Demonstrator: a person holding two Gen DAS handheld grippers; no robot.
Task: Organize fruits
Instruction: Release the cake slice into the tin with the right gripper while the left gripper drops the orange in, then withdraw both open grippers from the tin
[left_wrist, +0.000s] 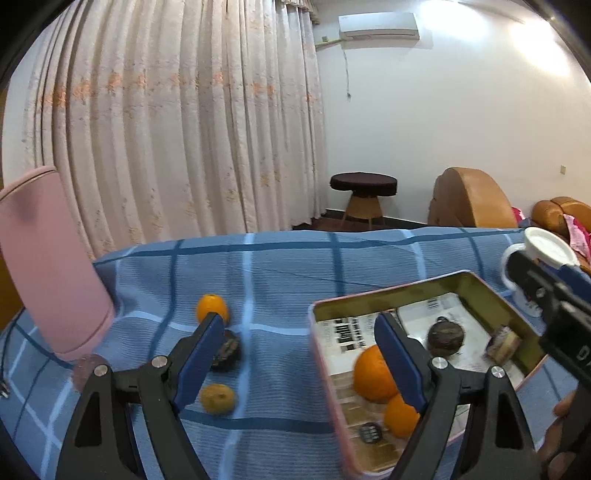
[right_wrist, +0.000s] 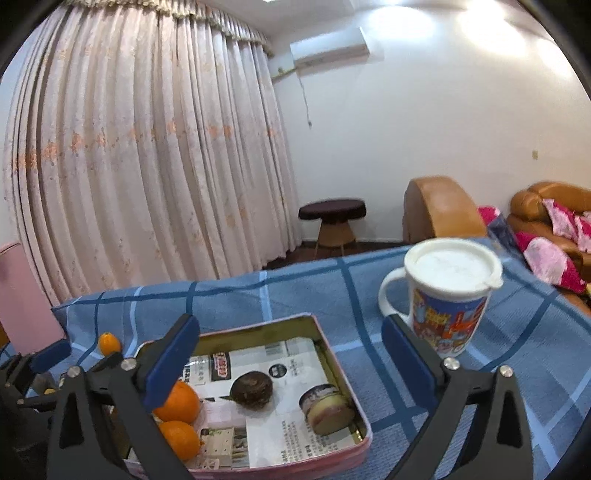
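Both grippers, left (left_wrist: 299, 354) and right (right_wrist: 291, 363), are released above the tin (right_wrist: 364, 424); three loose fruits remain to be collected.

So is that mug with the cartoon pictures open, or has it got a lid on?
Lid on. The mug stands upright on the blue checked cloth, and a white lid covers its whole top.

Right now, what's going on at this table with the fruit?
A person holds a gripper in each hand over a blue checked tablecloth, sorting fruit into a pink tin. Both the left gripper and right gripper are open and empty. The tin already holds two oranges, a dark round fruit and a small cut piece. Two oranges and a dark fruit remain on the cloth.
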